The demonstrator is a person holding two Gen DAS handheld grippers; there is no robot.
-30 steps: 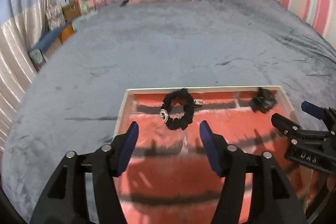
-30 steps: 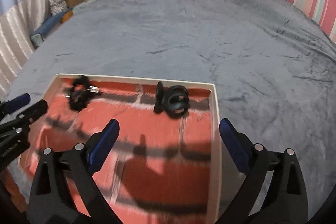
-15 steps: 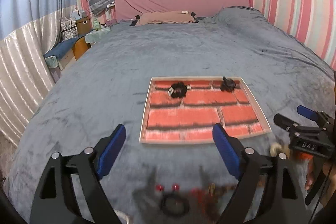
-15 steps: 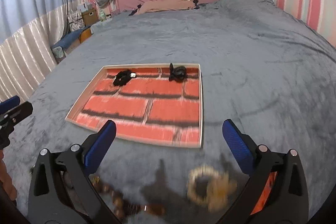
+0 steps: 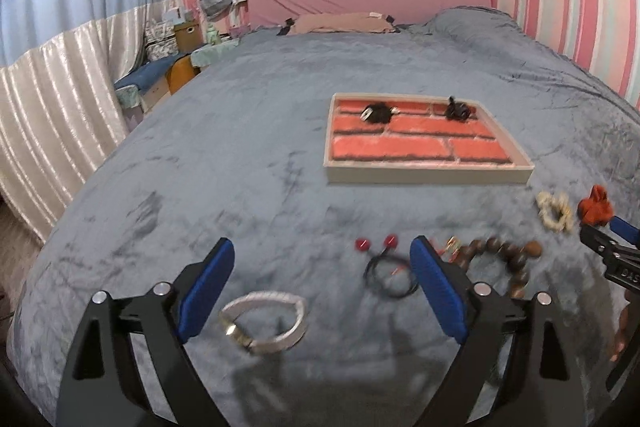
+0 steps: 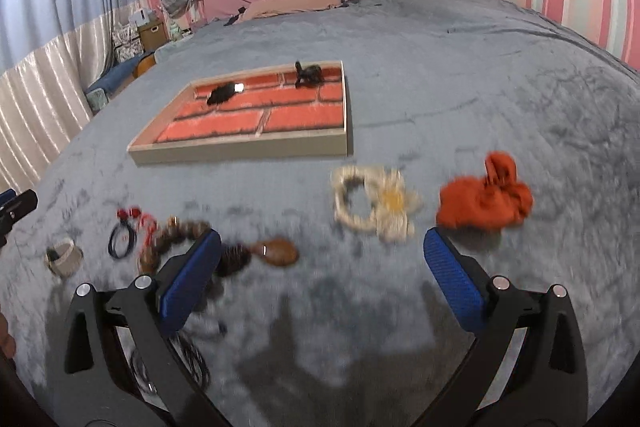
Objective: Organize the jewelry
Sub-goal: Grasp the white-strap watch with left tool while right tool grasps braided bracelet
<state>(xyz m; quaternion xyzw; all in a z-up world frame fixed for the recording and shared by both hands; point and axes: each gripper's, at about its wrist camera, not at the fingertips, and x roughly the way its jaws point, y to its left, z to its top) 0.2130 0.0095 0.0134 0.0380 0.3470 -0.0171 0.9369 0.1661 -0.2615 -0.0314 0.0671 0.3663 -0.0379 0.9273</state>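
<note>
Two black pieces sit in the tray (image 5: 428, 175); the rest lie on the bed. Left gripper (image 5: 320, 291) opening wide, empty, above the bangle (image 5: 266, 321); right gripper (image 6: 322, 279) agape, empty. Next pick: drop and pinch.

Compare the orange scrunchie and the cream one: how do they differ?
The orange scrunchie is bunched into a knotted lump with no open hole; the cream scrunchie lies as an open ring and carries a flower with a yellow centre. Both lie on the grey blanket, outside the tray.
</note>
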